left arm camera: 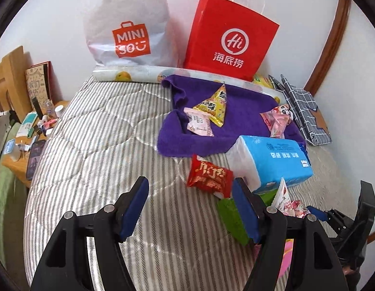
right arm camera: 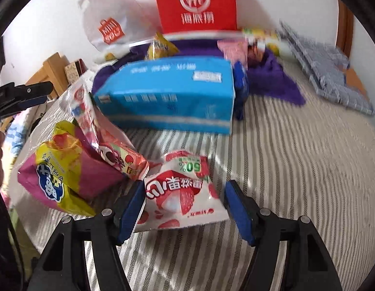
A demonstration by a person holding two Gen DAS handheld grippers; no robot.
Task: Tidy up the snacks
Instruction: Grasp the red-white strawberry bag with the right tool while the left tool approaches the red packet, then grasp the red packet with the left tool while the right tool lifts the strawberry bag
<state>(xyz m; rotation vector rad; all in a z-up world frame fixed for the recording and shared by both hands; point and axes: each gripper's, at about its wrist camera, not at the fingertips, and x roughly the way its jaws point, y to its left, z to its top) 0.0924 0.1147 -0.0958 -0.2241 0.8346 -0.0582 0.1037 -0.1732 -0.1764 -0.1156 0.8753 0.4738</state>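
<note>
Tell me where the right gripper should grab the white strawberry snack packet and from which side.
Grip the white strawberry packet across its puffed middle, coming in low from its near edge. It lies flat on the striped bed cover, already between the open fingers of the right gripper, so closing across the width looks simplest. Its left side crowds the pink-and-yellow bag; the right is free.

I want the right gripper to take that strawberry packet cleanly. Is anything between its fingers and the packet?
Nothing visible. The strawberry packet already lies between the open right gripper fingers on the striped quilt. The pink box sits just left, close to the left finger.
</note>
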